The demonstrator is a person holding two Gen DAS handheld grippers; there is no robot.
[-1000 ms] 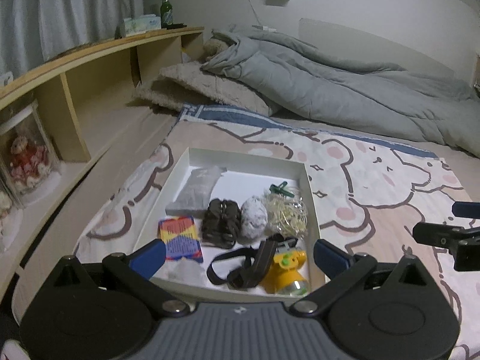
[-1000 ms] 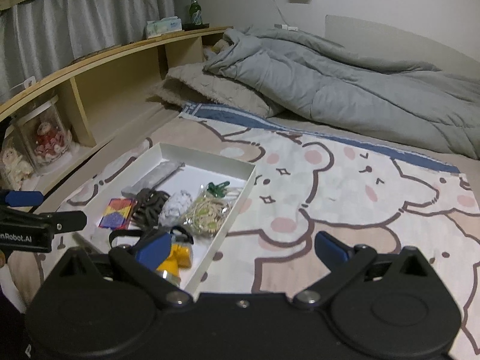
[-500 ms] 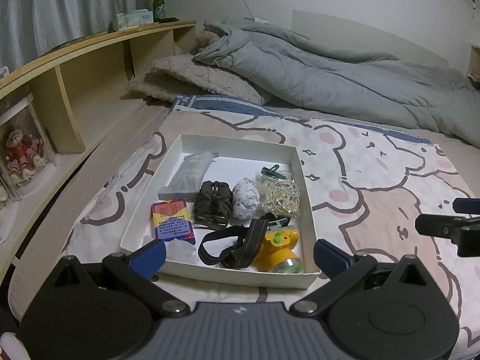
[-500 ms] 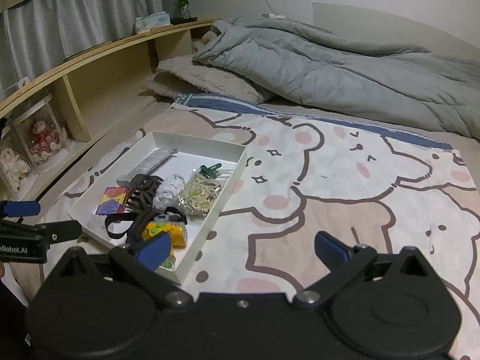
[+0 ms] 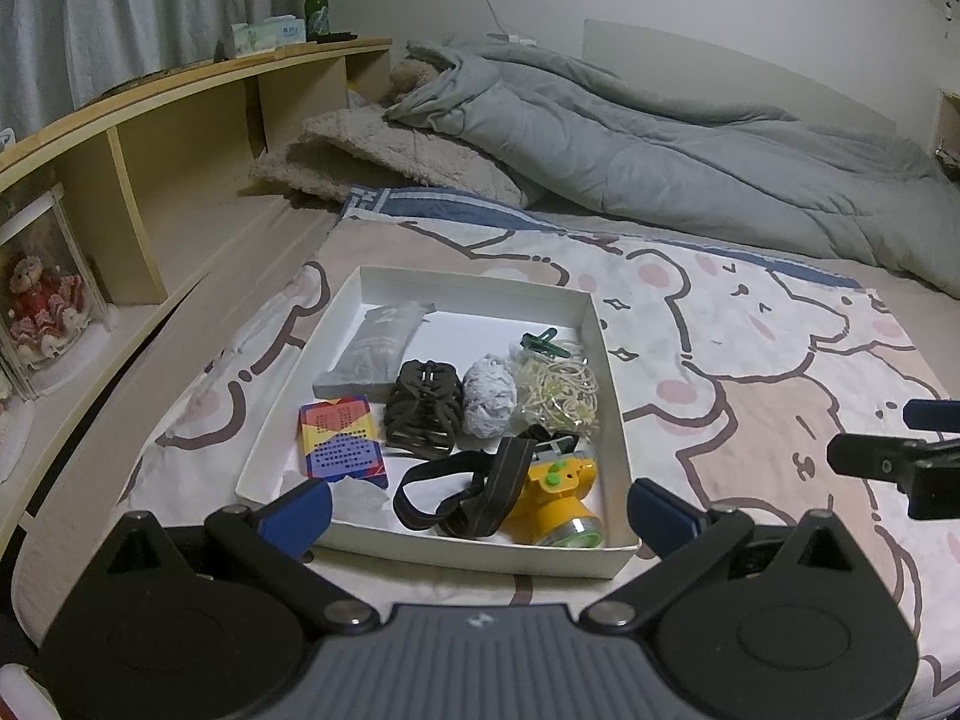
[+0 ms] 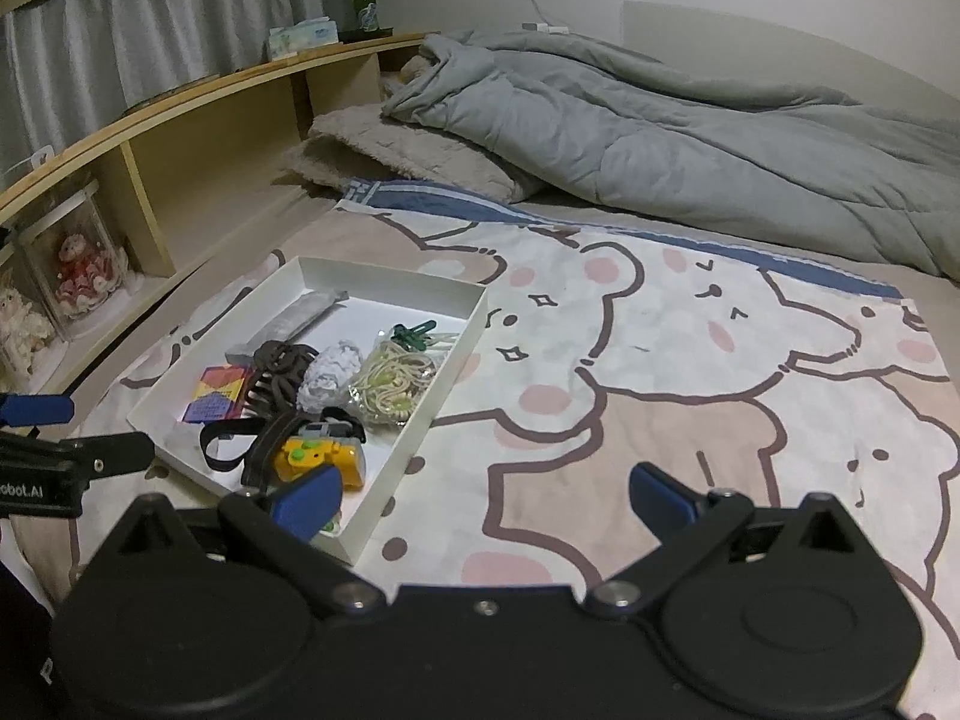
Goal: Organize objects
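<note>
A white shallow box (image 5: 591,324) (image 6: 462,336) lies on the bear-print bedsheet. It holds a yellow headlamp with a black strap (image 5: 555,495) (image 6: 321,456), a brown hair claw (image 5: 423,408), a grey-white wad (image 5: 491,395), a bag of rubber bands (image 5: 561,393), a green clip (image 5: 543,343), a colourful card pack (image 5: 342,435) and a grey packet (image 5: 381,348). My left gripper (image 5: 477,510) is open and empty, just short of the box's near wall. My right gripper (image 6: 486,495) is open and empty, over the sheet to the right of the box.
A wooden shelf unit (image 5: 180,120) runs along the left, with dolls in a clear case (image 5: 42,300), a tissue box and a green bottle (image 5: 316,6). A grey duvet (image 5: 660,144) and a beige pillow (image 5: 384,156) lie at the far end.
Both grippers have drawn back and risen from the box, so the whole box now shows in the left wrist view. Nothing in the box has moved.
</note>
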